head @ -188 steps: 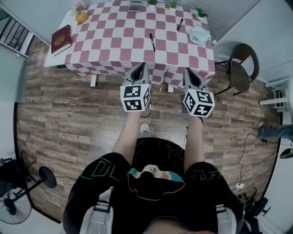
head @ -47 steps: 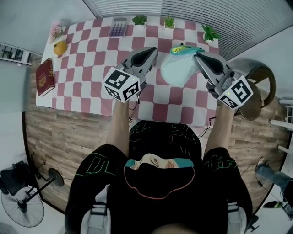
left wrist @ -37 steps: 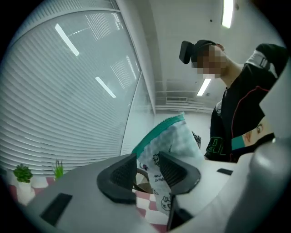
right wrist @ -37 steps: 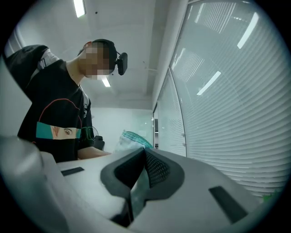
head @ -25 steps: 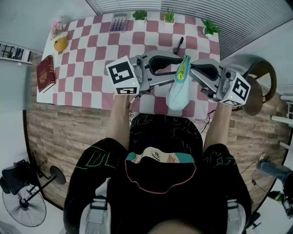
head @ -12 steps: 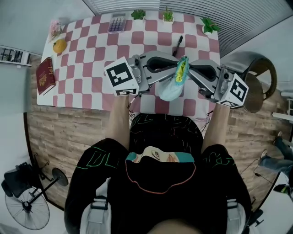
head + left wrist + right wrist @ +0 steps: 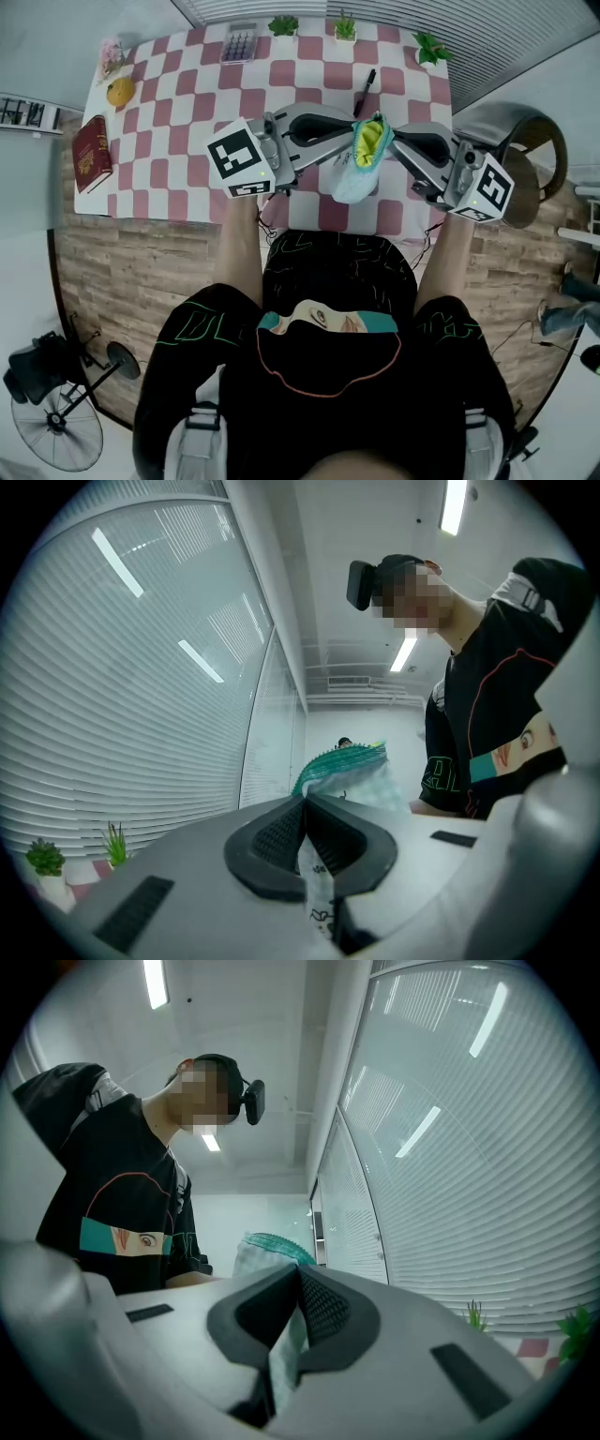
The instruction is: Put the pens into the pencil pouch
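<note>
The pale blue pencil pouch (image 7: 359,178) with a teal zip hangs above the front of the checked table (image 7: 178,141), held between both grippers. Its mouth gapes upward and shows a yellow-green lining (image 7: 373,141). My left gripper (image 7: 353,134) is shut on the mouth's left edge, and its own view shows fabric pinched between the pads, at left gripper (image 7: 305,819), with the pouch (image 7: 349,766) beyond. My right gripper (image 7: 389,141) is shut on the right edge; in its own view, right gripper (image 7: 292,1302) pinches the pouch (image 7: 267,1251). One black pen (image 7: 365,92) lies on the table behind the pouch.
At the table's left edge are a red book (image 7: 92,155), an orange (image 7: 119,91) and flowers (image 7: 111,52). A calculator (image 7: 240,42) and three small plants (image 7: 346,28) line the far edge. A chair (image 7: 525,155) stands at the right, a fan (image 7: 56,431) on the floor.
My left gripper has shut on the pouch's left edge. The pouch, which hung narrow from my right gripper, now has its mouth spread and the yellow lining showing.
</note>
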The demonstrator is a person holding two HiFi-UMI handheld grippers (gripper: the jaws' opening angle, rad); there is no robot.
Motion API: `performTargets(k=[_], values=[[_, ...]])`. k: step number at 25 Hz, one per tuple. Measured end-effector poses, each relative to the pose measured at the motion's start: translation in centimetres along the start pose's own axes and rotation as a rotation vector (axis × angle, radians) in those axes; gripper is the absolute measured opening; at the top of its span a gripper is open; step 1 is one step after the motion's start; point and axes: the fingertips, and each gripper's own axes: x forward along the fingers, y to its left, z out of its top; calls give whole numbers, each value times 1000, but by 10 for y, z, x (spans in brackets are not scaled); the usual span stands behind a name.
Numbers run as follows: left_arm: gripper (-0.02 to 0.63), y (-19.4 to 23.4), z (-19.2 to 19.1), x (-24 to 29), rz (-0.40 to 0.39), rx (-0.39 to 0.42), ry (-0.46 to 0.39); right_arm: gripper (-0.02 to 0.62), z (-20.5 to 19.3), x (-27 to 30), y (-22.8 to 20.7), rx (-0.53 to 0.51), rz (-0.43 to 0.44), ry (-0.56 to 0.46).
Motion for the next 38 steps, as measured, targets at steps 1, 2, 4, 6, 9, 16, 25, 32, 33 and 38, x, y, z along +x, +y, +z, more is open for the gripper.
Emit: performTargets(k=[1,2,4,6,9,16,25,32,33,38], values=[[0,1,0,-4,8,-5,-6,8,0,-2,0,2,-4,0],[0,2,0,-7,17,-7,-10,8,-1,-4,0,4,-9,1],[0,5,0,-14,33,-9,-14,8,-1,-8,-1,6,-20,2],[0,7,1,-21,51,-11,-27,8,0,-13,-1,7,-29,-4],[0,10,4,-32,76,-17,-59,8,0,-19,-1,6,-40,-9],[-2,9,12,-54,88,-38,-143,5,-2,-21,9,14,-29,-27],[-2,13,2,-77,139,-33,-73,6,-23,-21,-8,137,-91,17],[0,16,-8,-103,241,-35,-14,6,-57,-10,-36,210,-218,122],[0,15,-9,-107,251,-36,-5,6,-64,-5,-38,217,-229,144],[0,11,-16,-126,293,-46,22,6,-90,23,-46,266,-256,208]])
